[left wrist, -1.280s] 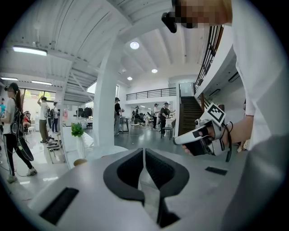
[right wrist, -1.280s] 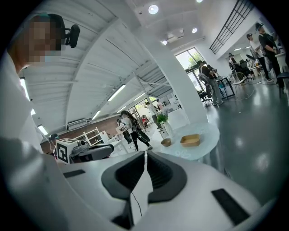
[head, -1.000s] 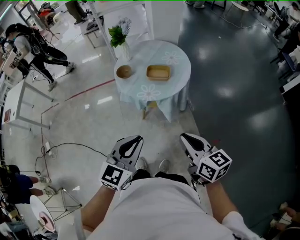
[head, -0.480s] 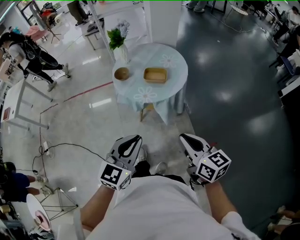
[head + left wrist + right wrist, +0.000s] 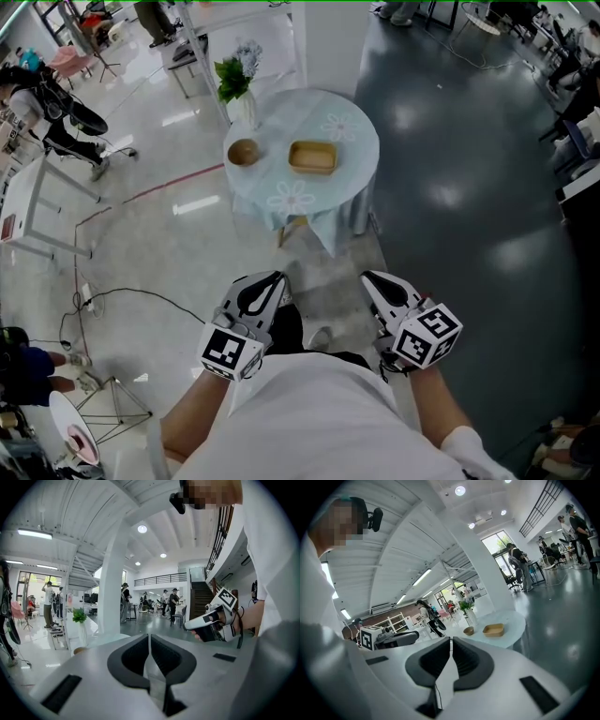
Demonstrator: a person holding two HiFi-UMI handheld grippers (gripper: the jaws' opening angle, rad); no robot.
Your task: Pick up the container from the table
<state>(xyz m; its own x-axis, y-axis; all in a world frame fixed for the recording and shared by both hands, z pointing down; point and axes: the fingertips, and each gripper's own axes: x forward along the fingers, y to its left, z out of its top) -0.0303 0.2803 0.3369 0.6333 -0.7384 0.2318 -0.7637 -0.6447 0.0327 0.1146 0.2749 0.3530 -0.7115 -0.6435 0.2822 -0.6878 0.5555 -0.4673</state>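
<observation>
**Bench well ahead, both tools closed**

The rectangular wooden container (image 5: 312, 157) sits on the round bench (image 5: 352, 131), well apart at the person's 12 o'clock. The left tool (image 5: 265, 283) and right tool (image 5: 377, 281) are empty, jaws pressed together. Best to walk in first, then part one tool's jaws and take a rim, clear of the bowl (image 5: 243, 152) at its 9 o'clock. Counted: one container, one bowl, one vase of greenery (image 5: 239, 89), two tools.
</observation>
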